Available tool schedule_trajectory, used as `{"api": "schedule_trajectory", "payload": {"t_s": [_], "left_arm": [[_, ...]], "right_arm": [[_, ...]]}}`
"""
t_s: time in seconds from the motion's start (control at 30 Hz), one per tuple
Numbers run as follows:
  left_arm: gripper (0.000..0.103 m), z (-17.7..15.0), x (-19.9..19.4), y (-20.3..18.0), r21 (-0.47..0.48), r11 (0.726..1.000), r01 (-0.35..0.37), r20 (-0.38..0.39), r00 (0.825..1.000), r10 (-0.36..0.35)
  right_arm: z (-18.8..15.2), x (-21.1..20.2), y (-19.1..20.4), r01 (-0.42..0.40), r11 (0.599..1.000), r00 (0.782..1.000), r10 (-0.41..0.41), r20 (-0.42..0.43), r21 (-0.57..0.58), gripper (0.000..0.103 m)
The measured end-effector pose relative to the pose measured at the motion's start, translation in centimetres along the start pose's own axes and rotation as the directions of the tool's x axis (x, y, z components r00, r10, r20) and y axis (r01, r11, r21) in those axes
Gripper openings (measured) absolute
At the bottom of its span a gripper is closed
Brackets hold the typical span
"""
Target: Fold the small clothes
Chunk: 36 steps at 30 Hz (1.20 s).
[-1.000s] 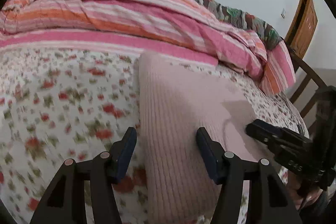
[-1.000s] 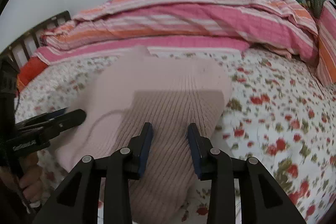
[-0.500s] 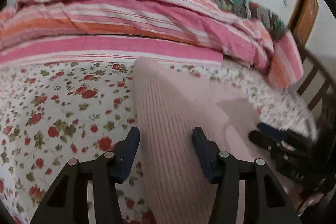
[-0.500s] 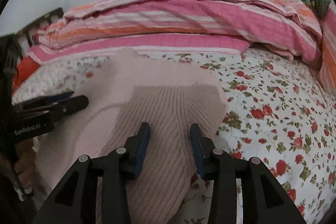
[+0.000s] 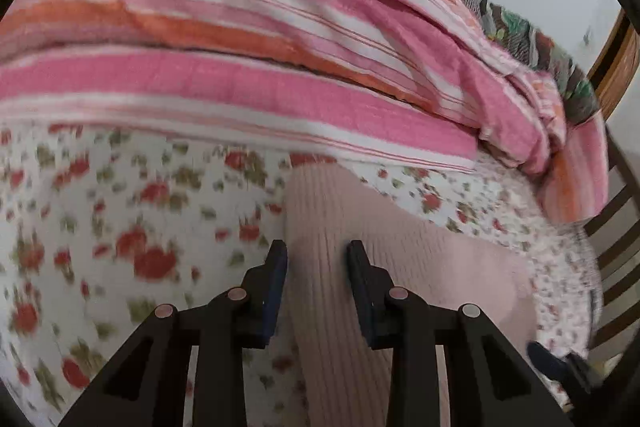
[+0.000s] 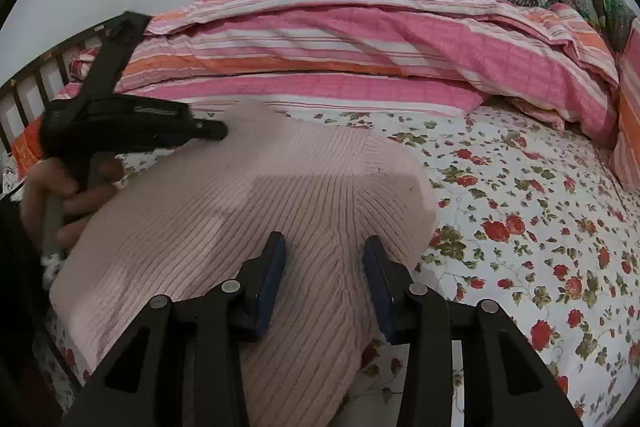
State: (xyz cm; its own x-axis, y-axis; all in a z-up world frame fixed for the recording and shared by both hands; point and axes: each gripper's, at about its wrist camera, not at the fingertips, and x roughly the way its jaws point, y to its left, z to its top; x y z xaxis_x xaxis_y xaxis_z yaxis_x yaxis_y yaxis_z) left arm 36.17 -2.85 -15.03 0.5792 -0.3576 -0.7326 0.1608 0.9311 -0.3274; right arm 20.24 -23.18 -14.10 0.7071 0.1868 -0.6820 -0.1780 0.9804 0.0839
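Note:
A pale pink ribbed knit garment point(image 6: 256, 211) lies on the floral bedsheet point(image 6: 540, 211). It also shows in the left wrist view point(image 5: 400, 259). My left gripper point(image 5: 316, 267) is open, its jaws straddling the garment's left far edge. In the right wrist view the left gripper point(image 6: 212, 131) reaches over the garment's far left corner. My right gripper point(image 6: 324, 259) is open, low over the garment's near right part, a ridge of knit between its jaws. Its tip shows at the lower right of the left wrist view point(image 5: 560, 367).
A bunched pink, orange and white striped quilt point(image 6: 360, 39) lies along the far side of the bed, also in the left wrist view point(image 5: 280, 39). A dark wooden bed rail point(image 6: 24, 95) stands at left. A wooden door point(image 5: 616, 67) is at far right.
My left gripper has moved forward along the garment's left edge toward the quilt, and its jaws have narrowed somewhat. My right gripper has opened a little wider over the garment.

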Motion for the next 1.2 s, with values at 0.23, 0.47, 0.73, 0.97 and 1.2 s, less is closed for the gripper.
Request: {"api": "schedule_trajectory", "payload": {"t_s": [0.23, 0.47, 0.73, 0.97, 1.2], "left_arm": [[0.029, 0.0, -3.1, -2.0, 0.115, 0.993, -0.029, 0.082, 0.996, 0.020], [0.036, -4.1, -5.0, -4.8, 0.227, 0.972, 0.066, 0.007, 0.998, -0.070], [0.038, -6.1, -4.8, -6.6, 0.296, 0.952, -0.076, 0.042, 0.997, 0.066], [0.041, -6.9, -6.1, -6.8, 0.267, 0.958, -0.109, 0.063, 0.993, 0.095], [0.051, -8.2, -7.6, -7.1, 0.265, 0.957, -0.115, 0.073, 0.992, 0.099]], "right_arm": [[3.1, -1.2, -2.0, -0.024, 0.999, 0.998, 0.021, 0.053, 0.047, 0.043], [2.3, 2.9, -2.8, 0.030, 0.998, 0.999, -0.028, -0.033, 0.062, 0.046], [2.4, 3.0, -3.9, 0.019, 0.992, 0.999, -0.012, -0.051, 0.126, 0.057], [2.1, 0.6, -4.0, 0.019, 0.988, 1.000, -0.015, -0.024, 0.152, 0.057], [1.3, -2.1, -3.9, 0.004, 0.984, 1.000, 0.000, -0.019, 0.178, 0.057]]}}
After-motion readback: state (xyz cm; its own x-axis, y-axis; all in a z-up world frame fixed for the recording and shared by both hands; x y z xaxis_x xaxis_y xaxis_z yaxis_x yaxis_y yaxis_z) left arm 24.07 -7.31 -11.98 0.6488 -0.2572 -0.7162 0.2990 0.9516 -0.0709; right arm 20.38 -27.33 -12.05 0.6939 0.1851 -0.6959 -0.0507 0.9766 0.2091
